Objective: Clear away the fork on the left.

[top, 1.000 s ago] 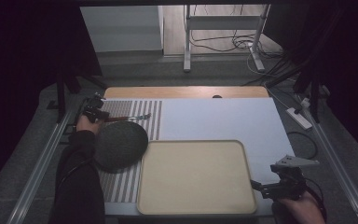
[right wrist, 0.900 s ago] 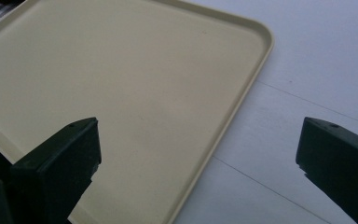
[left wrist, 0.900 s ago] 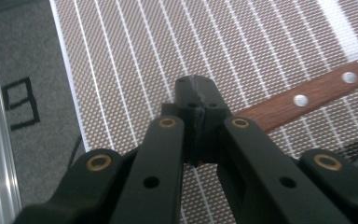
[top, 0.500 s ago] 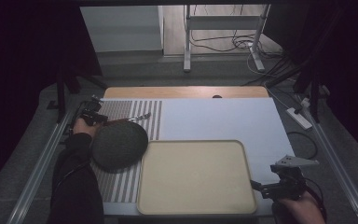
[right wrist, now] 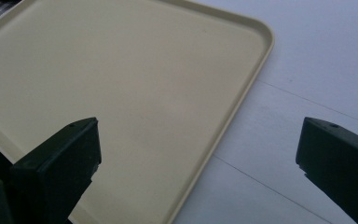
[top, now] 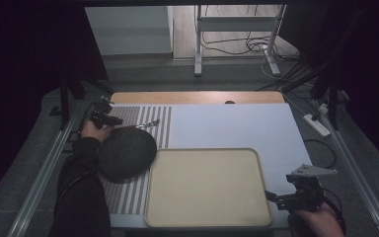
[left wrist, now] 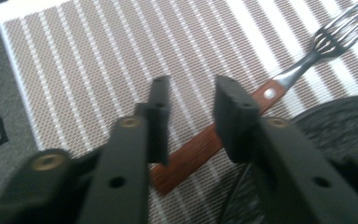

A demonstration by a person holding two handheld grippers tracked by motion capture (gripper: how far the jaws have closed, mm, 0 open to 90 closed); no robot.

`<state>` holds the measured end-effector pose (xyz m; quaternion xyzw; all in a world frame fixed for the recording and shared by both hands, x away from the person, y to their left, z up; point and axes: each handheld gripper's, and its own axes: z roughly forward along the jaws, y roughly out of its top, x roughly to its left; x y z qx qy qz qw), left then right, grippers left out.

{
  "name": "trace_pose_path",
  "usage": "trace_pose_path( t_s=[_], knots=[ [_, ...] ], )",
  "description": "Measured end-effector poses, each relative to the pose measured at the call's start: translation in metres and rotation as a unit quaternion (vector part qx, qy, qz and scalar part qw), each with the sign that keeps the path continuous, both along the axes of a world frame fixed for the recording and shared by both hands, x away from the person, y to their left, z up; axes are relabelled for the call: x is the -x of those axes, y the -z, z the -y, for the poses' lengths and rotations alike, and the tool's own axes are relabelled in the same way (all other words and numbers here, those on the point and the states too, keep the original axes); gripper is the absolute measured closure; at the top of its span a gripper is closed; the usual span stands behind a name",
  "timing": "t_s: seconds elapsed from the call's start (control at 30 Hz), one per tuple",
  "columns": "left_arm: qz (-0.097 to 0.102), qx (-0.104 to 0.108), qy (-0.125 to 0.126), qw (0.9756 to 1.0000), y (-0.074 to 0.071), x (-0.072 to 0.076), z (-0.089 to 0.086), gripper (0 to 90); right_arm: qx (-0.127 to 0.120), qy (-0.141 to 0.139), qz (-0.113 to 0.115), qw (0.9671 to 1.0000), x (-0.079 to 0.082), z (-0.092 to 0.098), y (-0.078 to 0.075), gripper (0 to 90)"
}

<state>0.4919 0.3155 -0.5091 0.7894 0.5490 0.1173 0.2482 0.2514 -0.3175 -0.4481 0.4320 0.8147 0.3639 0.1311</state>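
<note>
The left gripper (left wrist: 189,116) is poised over a fork with a reddish-brown wooden handle and bright steel tines (left wrist: 242,112), its two black jaws parted, one standing on each side of the handle with a gap between. From the left gripper view I cannot tell whether the pads touch the wood yet; they look to be straddling it rather than squeezing it. The fork lies flat on a brown-and-white striped woven placemat (left wrist: 98,60), handle end nearest the gripper, tines pointing away and to the gripper's right. Just to the right of the jaws sits a dark grey round plate (left wrist: 340,121), whose rim comes close to the handle.

From the high view the left gripper (top: 109,119) is at the far left of the tabletop (top: 237,123), with the fork (top: 140,125) running off to its right along the plate's (top: 126,153) far edge.

The right gripper (right wrist: 198,154) waits with its jaws spread wide, holding nothing, hovering over the near right corner of a large cream rectangular plastic tray (right wrist: 121,93).

My reading is that this is the grasp of the fork, not yet closed. The next move calls for the left jaws to settle low around the handle and pinch it squarely, keeping clear of the plate's rim, then lift level.
</note>
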Motion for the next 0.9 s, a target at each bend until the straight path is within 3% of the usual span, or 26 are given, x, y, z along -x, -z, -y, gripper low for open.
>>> trace_pose_path(
  t_s=[0.07, 0.23, 0.33, 0.47, 0.7, 0.9],
  knots=[
    [-0.001, 0.002, 0.004, 1.0000, 0.000, -0.001, 0.003, 58.3, 0.000, 0.000, 0.000, 1.0000, 0.000, 0.000, 0.000, 0.5],
    [0.000, -0.002, 0.014, 0.9999, -0.001, -0.007, 0.017, 34.8, 0.000, -0.001, 0.000, 1.0000, 0.000, 0.000, 0.000, 0.5],
    [-0.004, -0.001, 0.021, 0.9998, 0.000, -0.013, 0.029, 25.3, 0.001, -0.001, 0.000, 1.0000, 0.000, 0.000, 0.000, 0.5],
    [-0.016, -0.016, 0.040, 0.9990, 0.003, -0.017, 0.039, 21.8, -0.001, -0.001, 0.000, 1.0000, 0.000, 0.000, 0.000, 0.5],
    [-0.039, -0.037, 0.062, 0.9966, 0.011, -0.024, 0.051, 23.6, -0.001, -0.002, 0.000, 1.0000, 0.000, 0.000, 0.000, 0.5],
    [-0.046, -0.033, 0.068, 0.9961, 0.014, -0.027, 0.049, 27.7, -0.001, -0.002, 0.000, 1.0000, 0.000, 0.000, 0.000, 0.5]
  ],
)
